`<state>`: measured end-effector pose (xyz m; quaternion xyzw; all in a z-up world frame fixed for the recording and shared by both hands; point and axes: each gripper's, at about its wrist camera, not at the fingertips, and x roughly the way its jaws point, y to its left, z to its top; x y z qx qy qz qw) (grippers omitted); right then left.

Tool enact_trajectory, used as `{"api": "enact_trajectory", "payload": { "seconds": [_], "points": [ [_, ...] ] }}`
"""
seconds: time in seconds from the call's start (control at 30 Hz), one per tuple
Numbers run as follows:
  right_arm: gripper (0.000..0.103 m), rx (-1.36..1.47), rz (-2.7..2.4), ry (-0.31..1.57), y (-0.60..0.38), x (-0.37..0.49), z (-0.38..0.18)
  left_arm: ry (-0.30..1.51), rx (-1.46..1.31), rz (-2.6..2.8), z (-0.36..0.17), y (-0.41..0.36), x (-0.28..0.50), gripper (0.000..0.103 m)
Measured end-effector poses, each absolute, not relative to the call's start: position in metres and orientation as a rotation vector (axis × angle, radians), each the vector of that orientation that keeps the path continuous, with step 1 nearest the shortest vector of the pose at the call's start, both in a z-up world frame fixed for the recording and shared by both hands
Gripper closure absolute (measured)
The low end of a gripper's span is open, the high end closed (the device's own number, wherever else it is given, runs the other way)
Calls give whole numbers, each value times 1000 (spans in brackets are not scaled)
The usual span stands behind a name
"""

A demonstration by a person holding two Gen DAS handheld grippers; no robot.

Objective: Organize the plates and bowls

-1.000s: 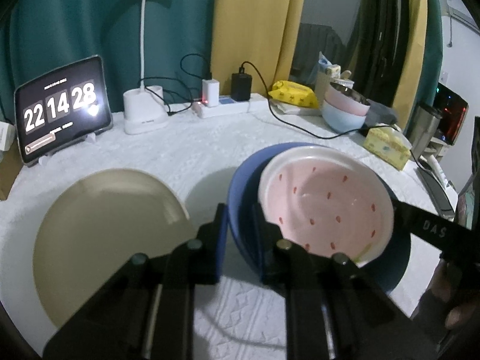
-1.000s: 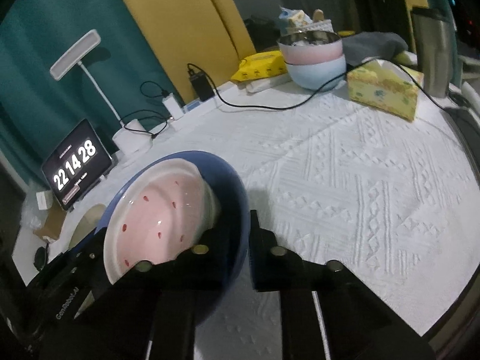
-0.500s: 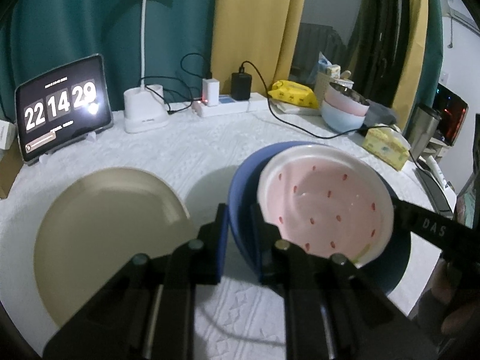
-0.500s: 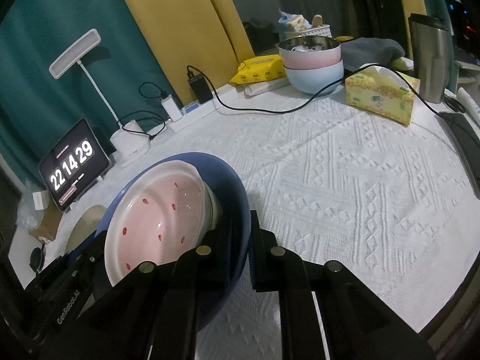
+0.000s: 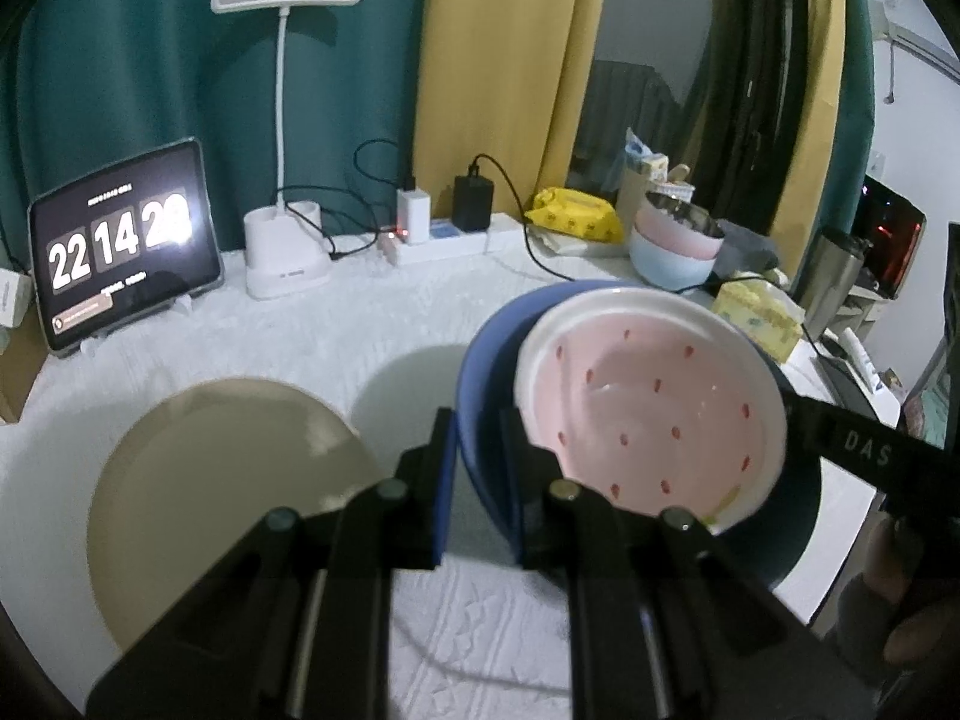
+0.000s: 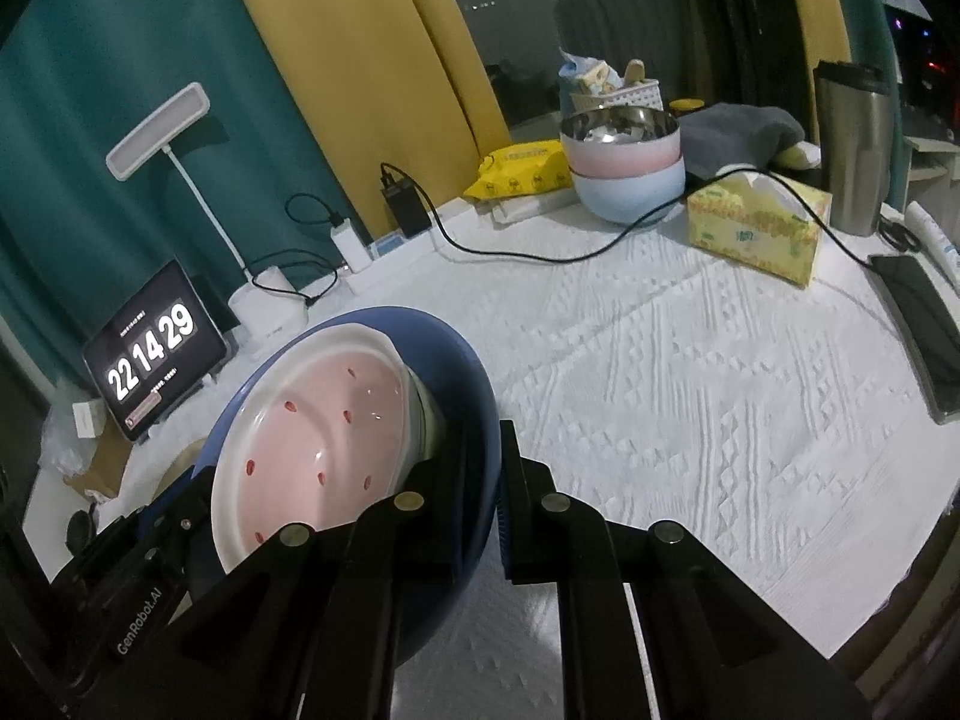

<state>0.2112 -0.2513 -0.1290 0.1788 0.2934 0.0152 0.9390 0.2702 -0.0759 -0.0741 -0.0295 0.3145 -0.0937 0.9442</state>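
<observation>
Both grippers are holding one blue plate point(image 5: 480, 420), which is tilting up off the white surface point(image 6: 720, 390). The left gripper point(image 5: 477, 474) is pinching the plate's rim at about 9 o'clock, with one finger on each side of it. The right gripper point(image 6: 483, 504) is pinching the other side of the rim the same way, so both sets of fingers are closing on the blue plate. A pink plate with red dots point(image 5: 654, 414) is sitting inside the blue plate and leaning with it. In the left wrist view, a tan plate point(image 5: 228, 498) is lying flat on the surface at about 8 o'clock, just beside the left fingers. Far back, at about 1 o'clock, a pink bowl point(image 6: 624, 150) is sitting in a light blue bowl point(image 6: 630, 192), so the bowls look done. I think the job is about halfway: two plates are together, but they are not yet with the tan plate.
</observation>
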Motion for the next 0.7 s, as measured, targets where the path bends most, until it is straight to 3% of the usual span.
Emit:
{"api": "enact_trajectory", "payload": {
  "seconds": [0.7],
  "points": [
    [92, 327, 49, 552, -218, 207, -89, 594, -83, -177, -42, -41, 261, 90]
  ]
}}
